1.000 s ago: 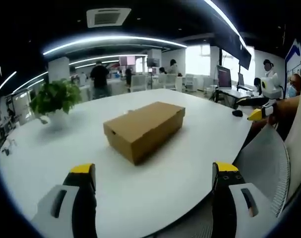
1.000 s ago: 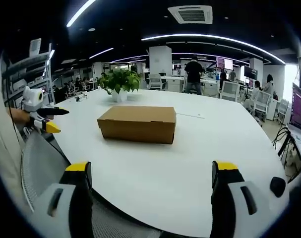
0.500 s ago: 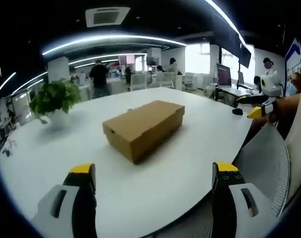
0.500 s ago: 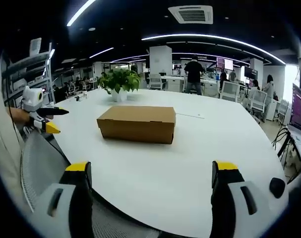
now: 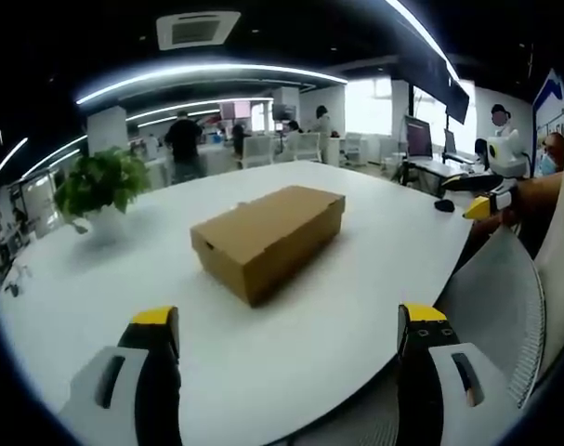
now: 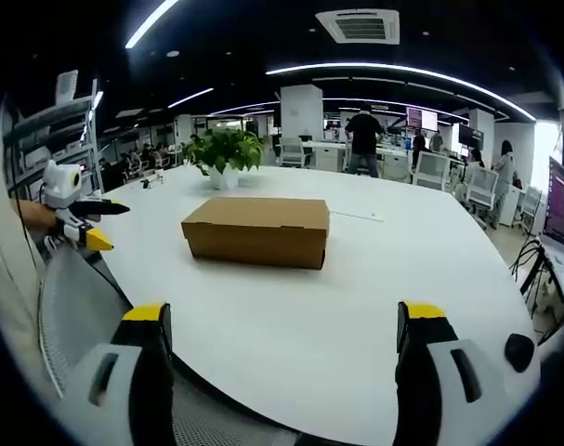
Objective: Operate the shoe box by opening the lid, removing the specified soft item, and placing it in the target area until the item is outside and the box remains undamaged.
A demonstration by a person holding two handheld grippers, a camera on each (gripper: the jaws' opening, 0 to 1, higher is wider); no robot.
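Shoe box [image 5: 268, 237] [image 6: 256, 230] lying flat mid-table [image 5: 356, 307] [image 6: 337, 325], lid shut, long axis broadside in the right gripper view, angled away rightward in the left gripper view. Bare white surface all round; potted plant [image 6: 224, 156] well behind. Left tongs [image 5: 286, 325] and right tongs [image 6: 280, 321] both spread wide, gripping nothing, short of the near edge.
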